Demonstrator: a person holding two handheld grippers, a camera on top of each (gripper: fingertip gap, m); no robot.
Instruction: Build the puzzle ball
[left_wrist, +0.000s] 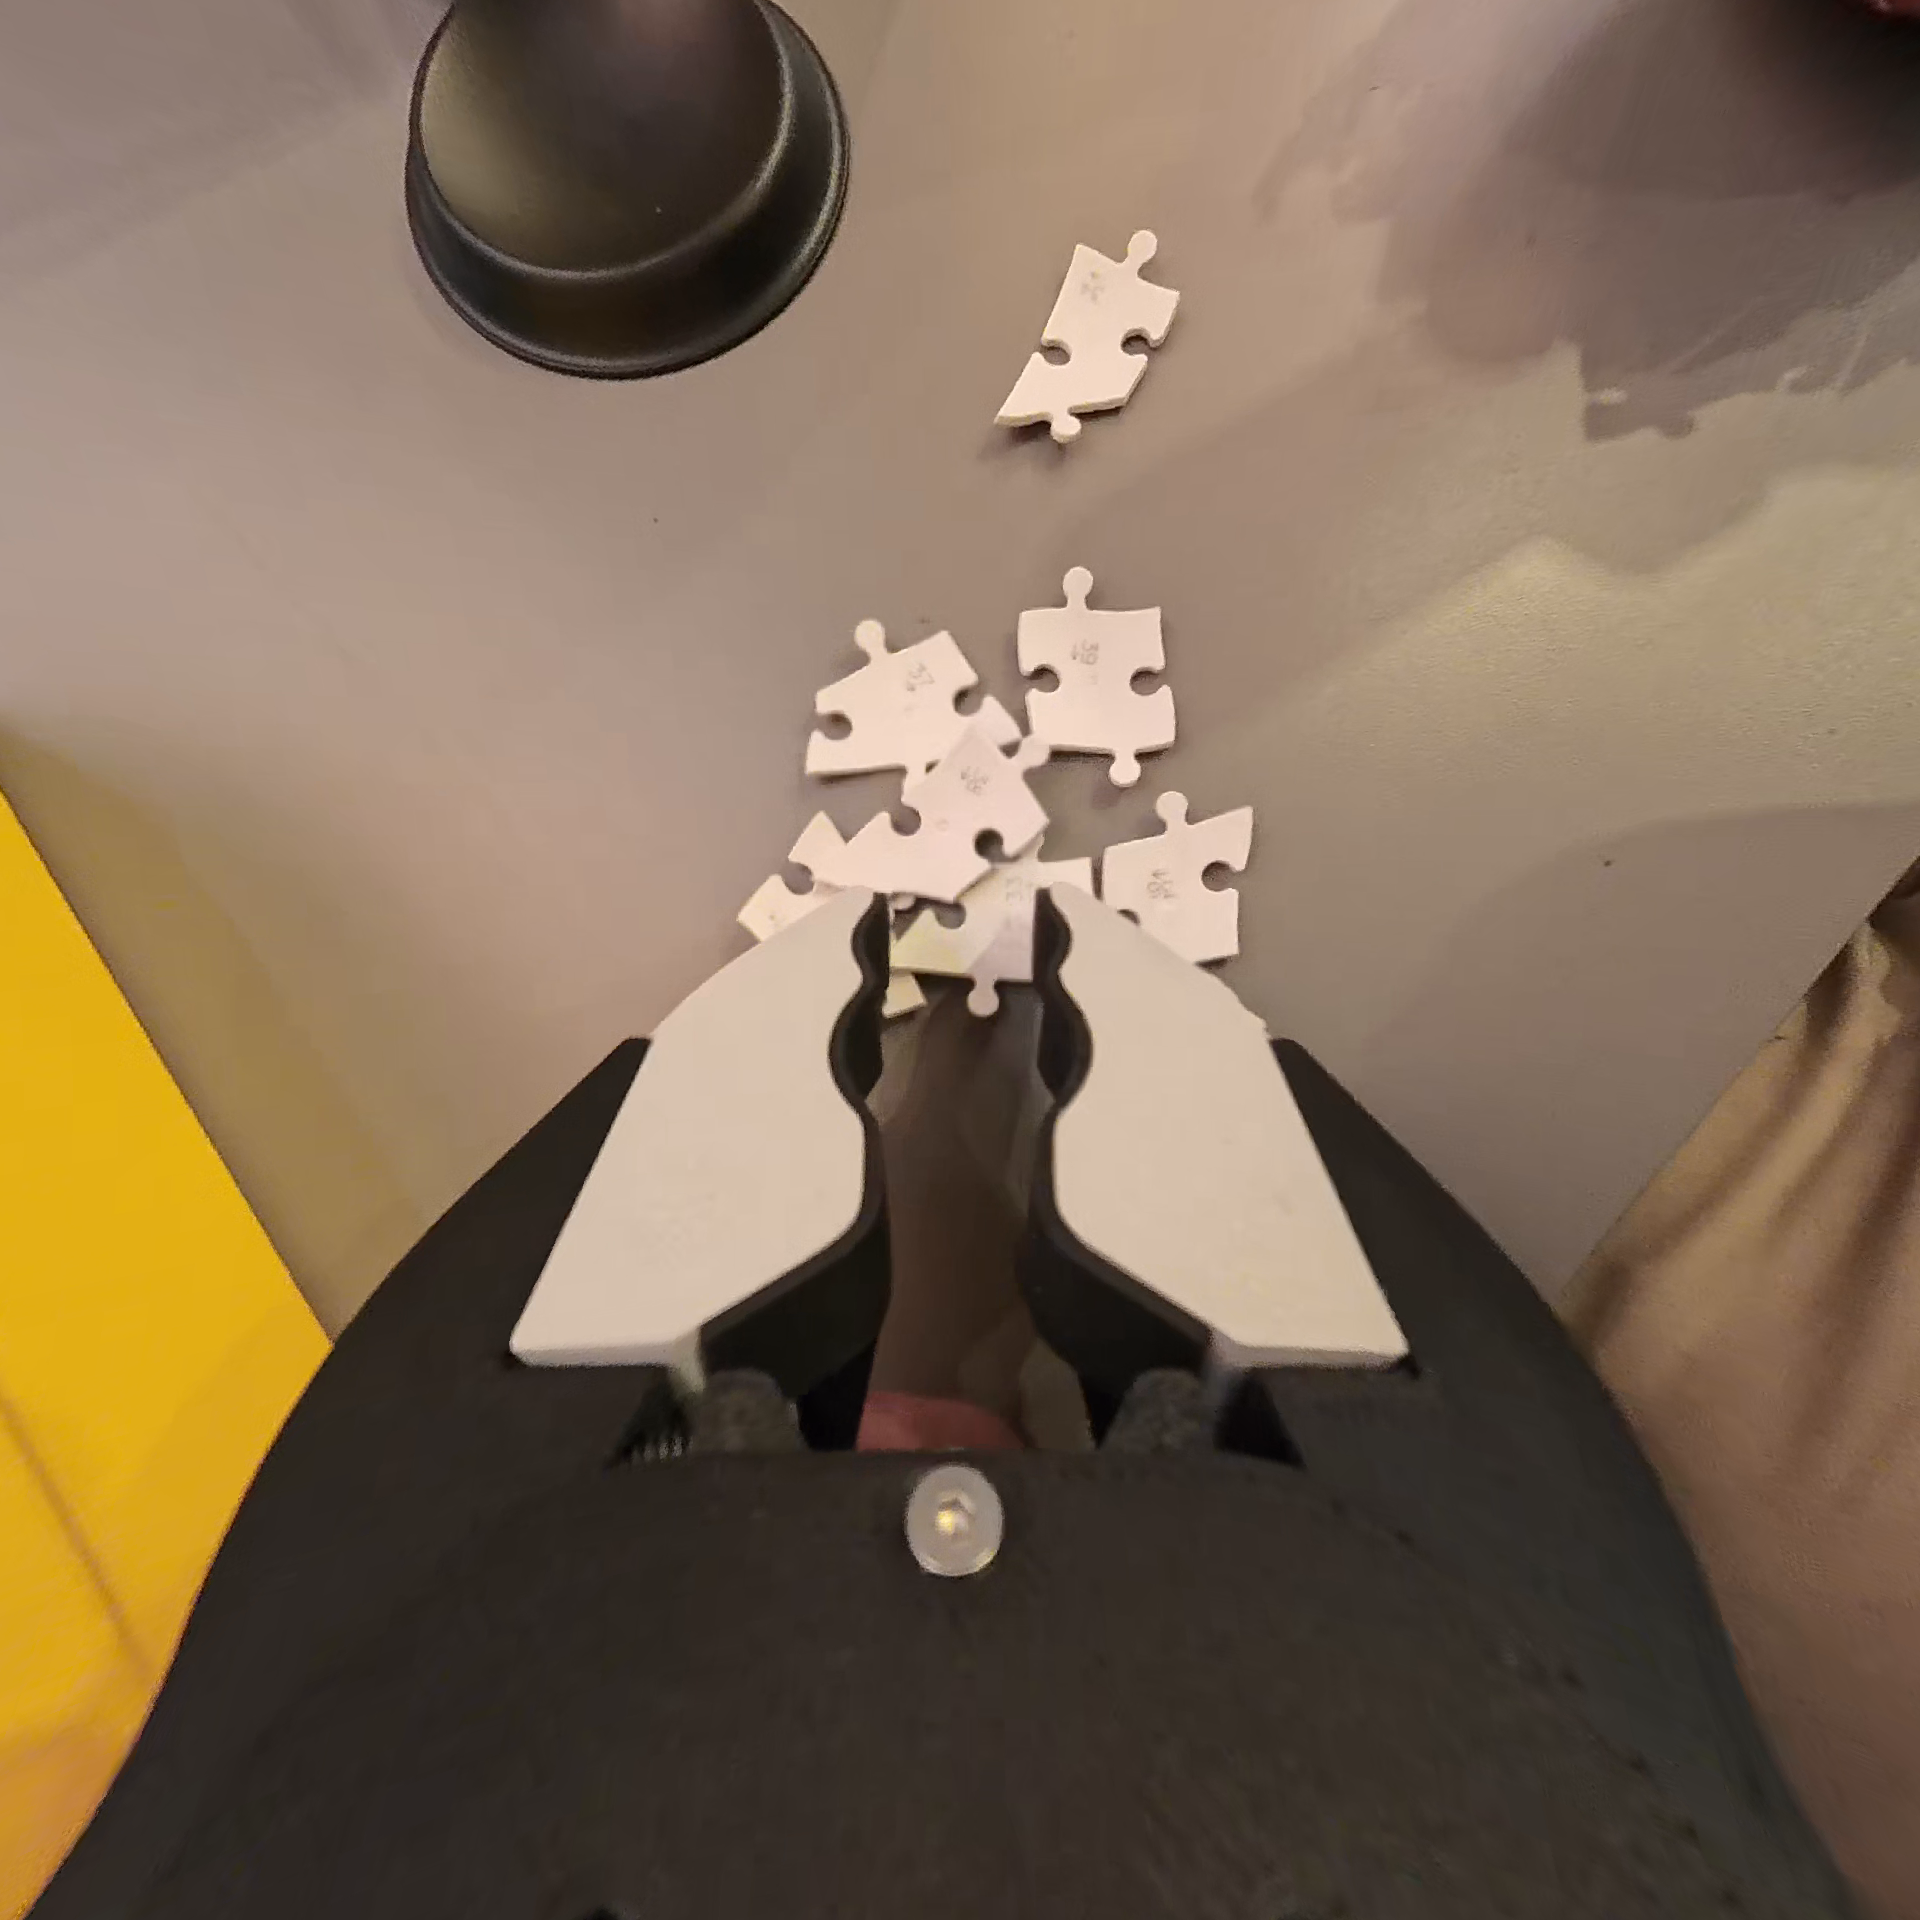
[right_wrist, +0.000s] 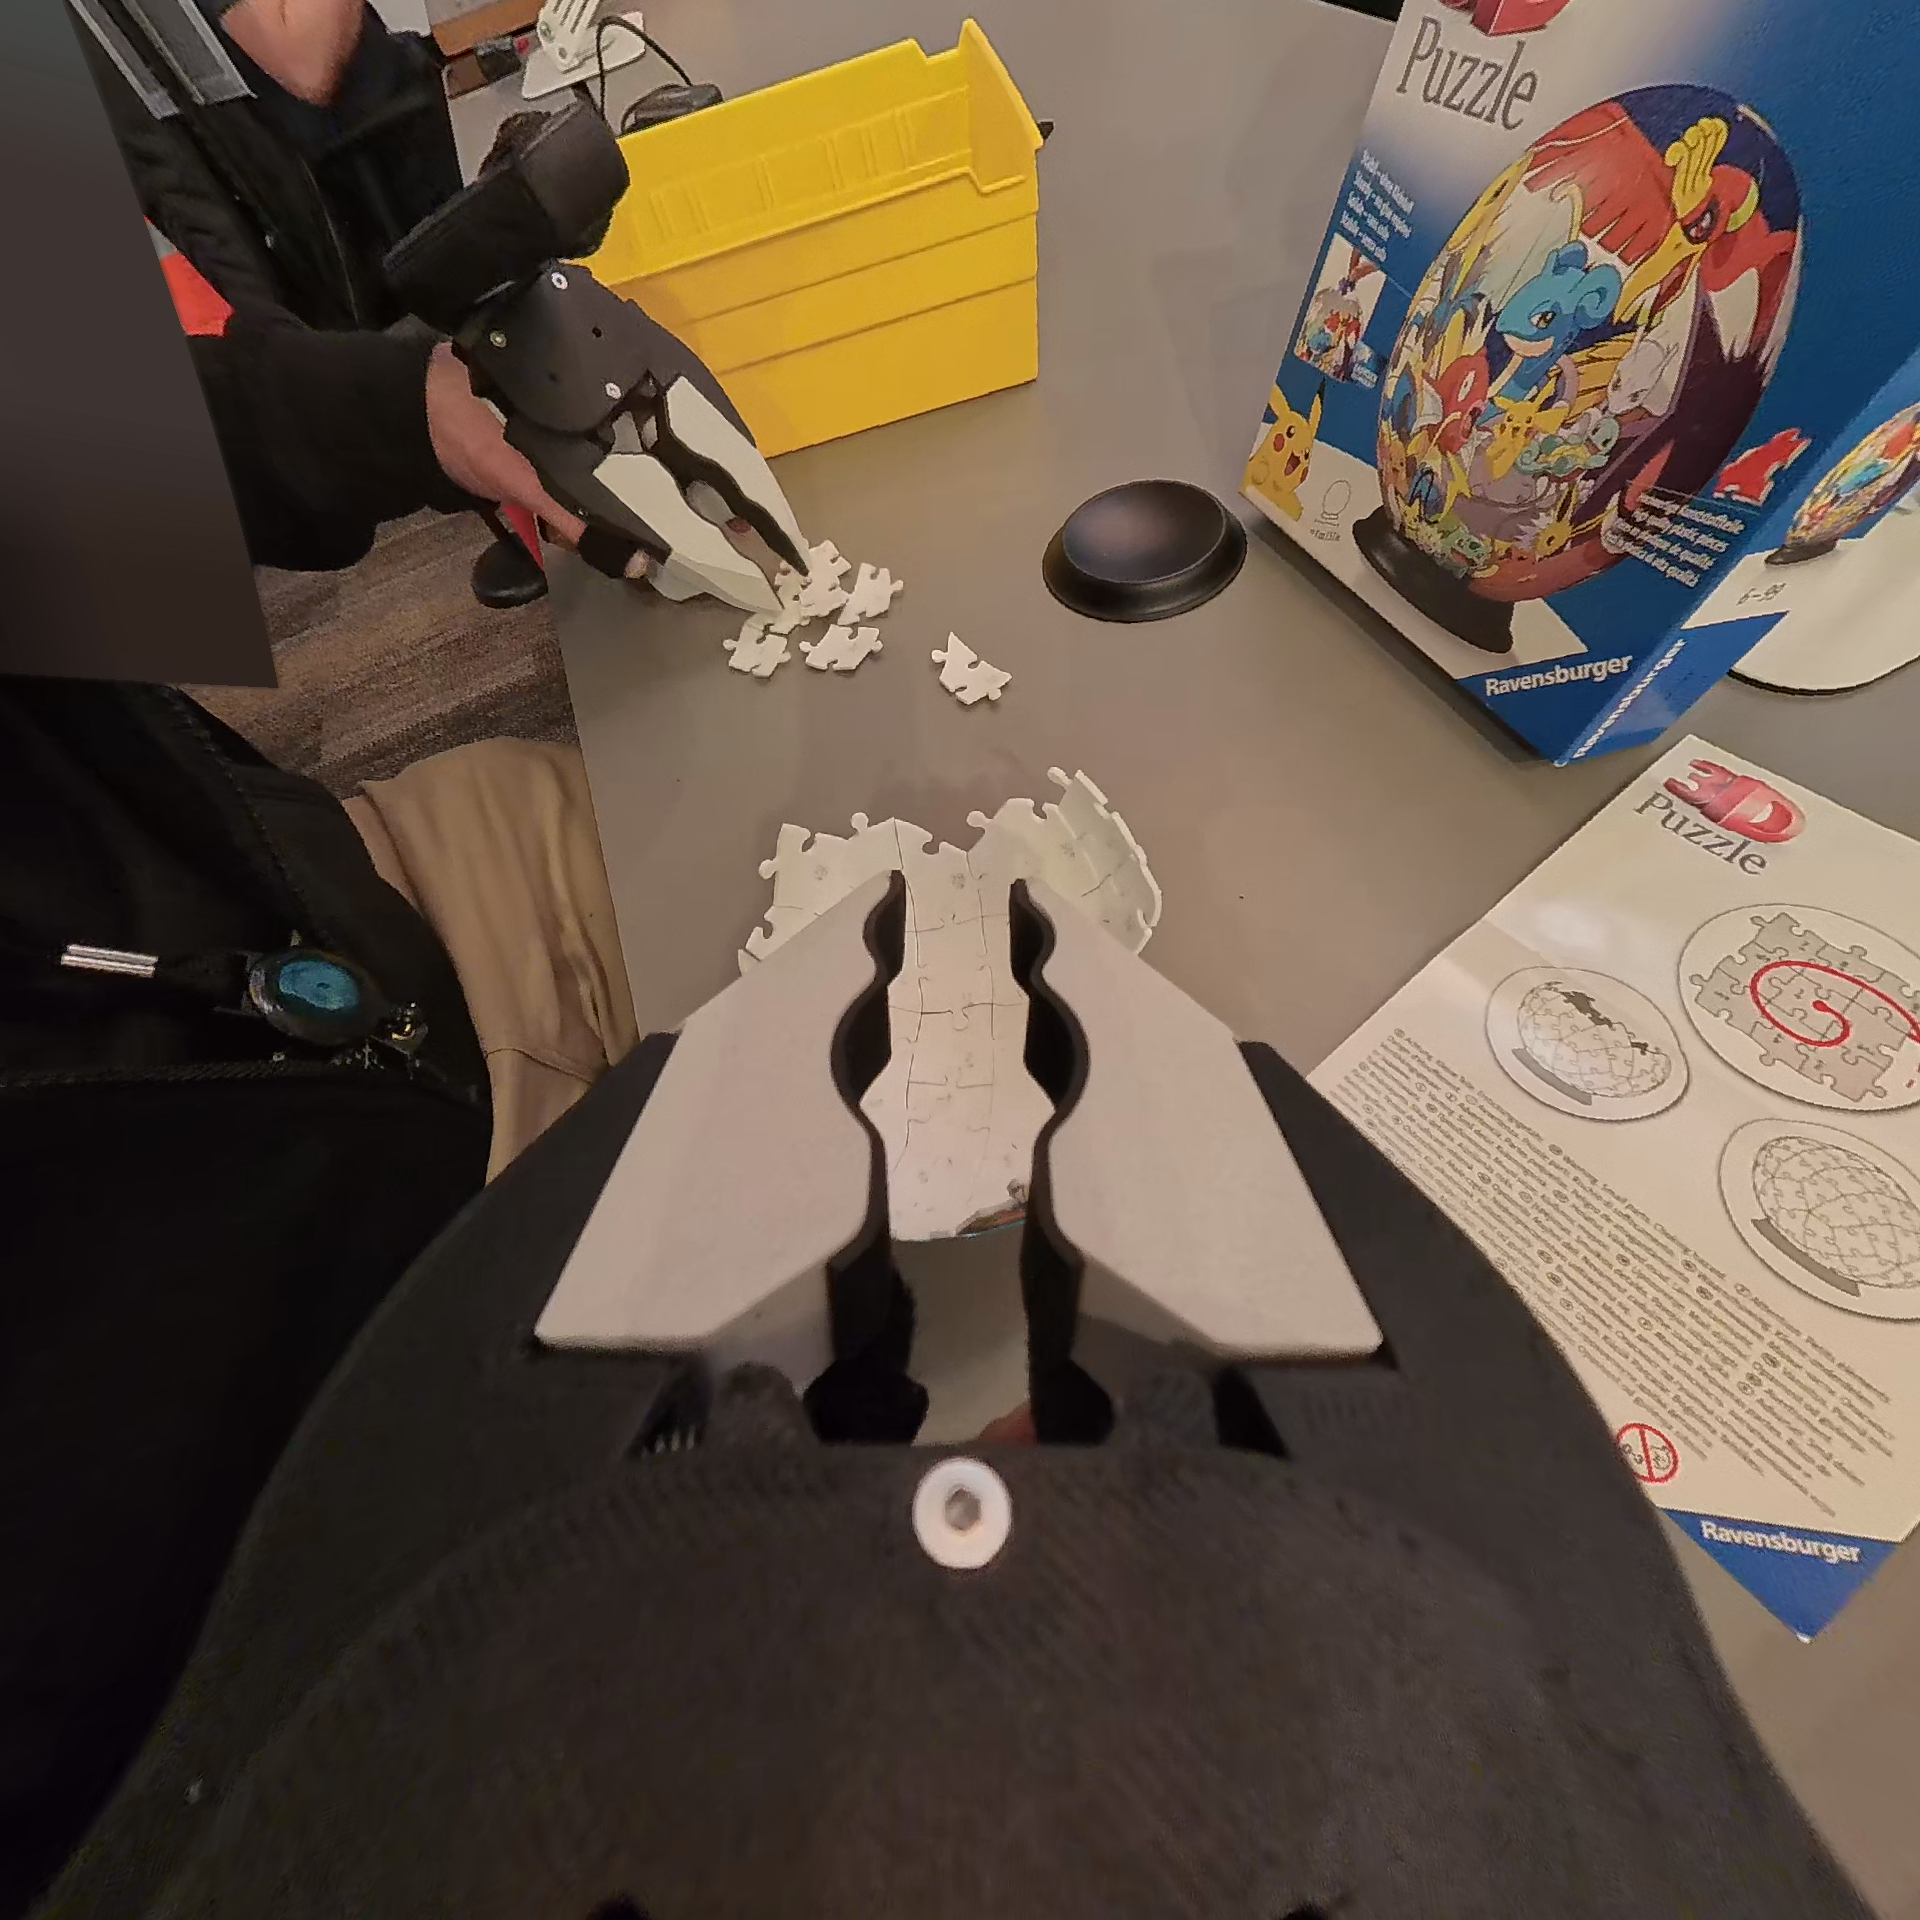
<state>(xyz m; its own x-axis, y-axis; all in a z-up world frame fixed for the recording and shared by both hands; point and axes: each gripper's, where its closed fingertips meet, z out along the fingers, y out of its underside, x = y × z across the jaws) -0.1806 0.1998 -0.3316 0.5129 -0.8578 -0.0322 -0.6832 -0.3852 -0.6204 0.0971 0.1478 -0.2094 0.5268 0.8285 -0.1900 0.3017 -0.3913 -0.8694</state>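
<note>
Our left gripper (left_wrist: 961, 899) noses into the loose pieces (left_wrist: 977, 821) on the bench (left_wrist: 416, 623), jaws narrowly parted (holding nothing); our right gripper (right_wrist: 954, 883), jaws narrowly apart, straddles the half-built puzzle ball (right_wrist: 951, 997).

Left gripper (left_wrist: 961, 904) fingers cover the near side of the loose piece pile (left_wrist: 966, 821) — can't tell if I'm pinching one. Right gripper (right_wrist: 956, 894) hides most of the half-built shell (right_wrist: 1081, 862). Yellow bin (left_wrist: 94, 1195) and puzzle box (right_wrist: 1621, 343) cut off by frame edges, top-right of the left cam is blurry.
</note>
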